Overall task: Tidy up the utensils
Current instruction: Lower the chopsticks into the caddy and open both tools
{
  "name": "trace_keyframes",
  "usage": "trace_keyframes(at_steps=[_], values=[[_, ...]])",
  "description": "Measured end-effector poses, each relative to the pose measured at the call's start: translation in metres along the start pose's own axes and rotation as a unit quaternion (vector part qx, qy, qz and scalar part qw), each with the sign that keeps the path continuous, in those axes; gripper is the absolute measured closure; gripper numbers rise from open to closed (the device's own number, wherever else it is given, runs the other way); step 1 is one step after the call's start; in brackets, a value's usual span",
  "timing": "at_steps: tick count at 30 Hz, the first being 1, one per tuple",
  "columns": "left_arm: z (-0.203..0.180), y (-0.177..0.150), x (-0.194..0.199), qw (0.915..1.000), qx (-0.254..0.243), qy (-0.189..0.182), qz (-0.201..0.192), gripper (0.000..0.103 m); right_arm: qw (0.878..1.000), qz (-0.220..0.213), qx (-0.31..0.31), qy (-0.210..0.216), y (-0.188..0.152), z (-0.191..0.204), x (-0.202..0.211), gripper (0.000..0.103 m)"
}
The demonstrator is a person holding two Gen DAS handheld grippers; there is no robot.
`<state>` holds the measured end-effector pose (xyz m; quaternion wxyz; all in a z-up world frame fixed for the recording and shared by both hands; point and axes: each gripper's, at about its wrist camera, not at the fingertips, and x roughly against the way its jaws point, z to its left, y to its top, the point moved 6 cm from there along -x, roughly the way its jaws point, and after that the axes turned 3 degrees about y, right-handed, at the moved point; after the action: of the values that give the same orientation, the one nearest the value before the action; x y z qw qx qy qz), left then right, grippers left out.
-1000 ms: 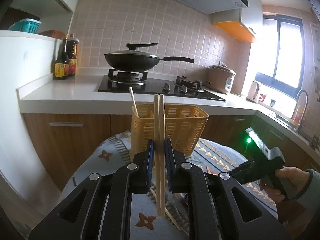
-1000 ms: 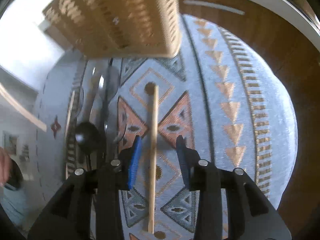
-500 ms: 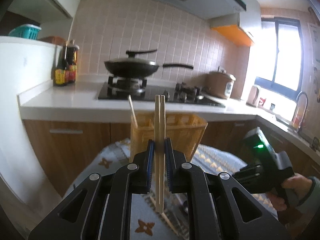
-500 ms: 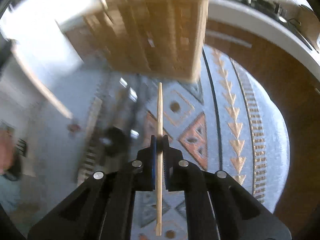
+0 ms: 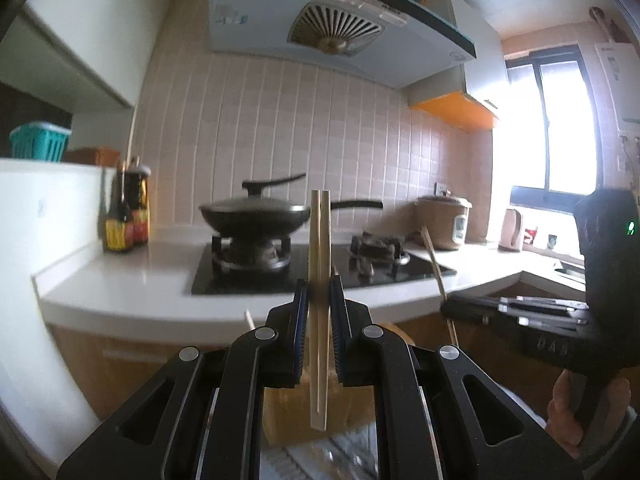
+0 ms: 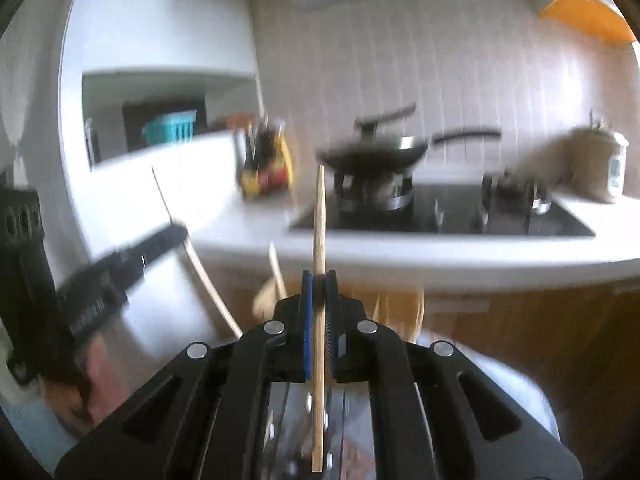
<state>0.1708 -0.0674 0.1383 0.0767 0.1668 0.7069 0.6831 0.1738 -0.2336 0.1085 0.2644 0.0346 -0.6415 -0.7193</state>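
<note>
In the left wrist view my left gripper (image 5: 319,294) is shut on a pair of pale wooden chopsticks (image 5: 319,240), held upright side by side. The yellow utensil basket (image 5: 286,412) shows low behind the fingers, one chopstick (image 5: 249,319) poking from it. At the right my right gripper (image 5: 445,306) hovers with a chopstick (image 5: 436,268), a hand (image 5: 568,412) behind it. In the blurred right wrist view my right gripper (image 6: 319,280) is shut on a single chopstick (image 6: 319,220), also upright. My left gripper (image 6: 180,234) is at the left with its chopsticks (image 6: 204,276). The basket (image 6: 404,312) is a blur below.
Straight ahead runs a white counter (image 5: 120,280) with a black gas hob (image 5: 280,276), a lidded wok (image 5: 256,216), soy sauce bottles (image 5: 126,220), a rice cooker (image 5: 444,222) and a kettle (image 5: 512,230). A range hood (image 5: 336,32) hangs above. The window (image 5: 560,128) is at the right.
The right gripper shut on the chopstick lying on the patterned cloth and lifted it, tipping up toward the counter. The left gripper rose with its pair, so the basket sank low in view.
</note>
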Motion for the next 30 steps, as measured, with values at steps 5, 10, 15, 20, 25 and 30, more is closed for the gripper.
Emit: trace_keyframes(at_steps=[5, 10, 15, 20, 25, 30], values=[[0.003, 0.025, -0.016, 0.9995, 0.009, -0.004, -0.030, 0.094, 0.995, -0.086, -0.001, -0.058, 0.044, -0.022, -0.016, 0.098], [0.001, 0.034, -0.042, 0.9985, 0.026, -0.016, -0.044, 0.095, 0.991, -0.106, -0.008, -0.082, 0.061, -0.044, -0.045, 0.098], [-0.006, 0.017, -0.071, 0.9991, 0.024, -0.015, -0.030, 0.098, 0.990, -0.105, -0.007, -0.089, 0.055, -0.060, -0.069, 0.098], [-0.002, -0.009, -0.100, 0.9993, 0.033, -0.015, 0.002, 0.102, 0.992, -0.082, -0.003, -0.096, 0.037, -0.071, -0.093, 0.098], [0.020, -0.023, -0.102, 0.9976, 0.060, -0.022, 0.029, 0.102, 0.991, -0.082, 0.002, -0.107, 0.023, -0.077, -0.096, 0.098], [0.027, -0.026, -0.098, 0.9970, 0.063, -0.021, 0.039, 0.102, 0.990, -0.077, 0.019, -0.118, 0.012, -0.074, -0.105, 0.098]])
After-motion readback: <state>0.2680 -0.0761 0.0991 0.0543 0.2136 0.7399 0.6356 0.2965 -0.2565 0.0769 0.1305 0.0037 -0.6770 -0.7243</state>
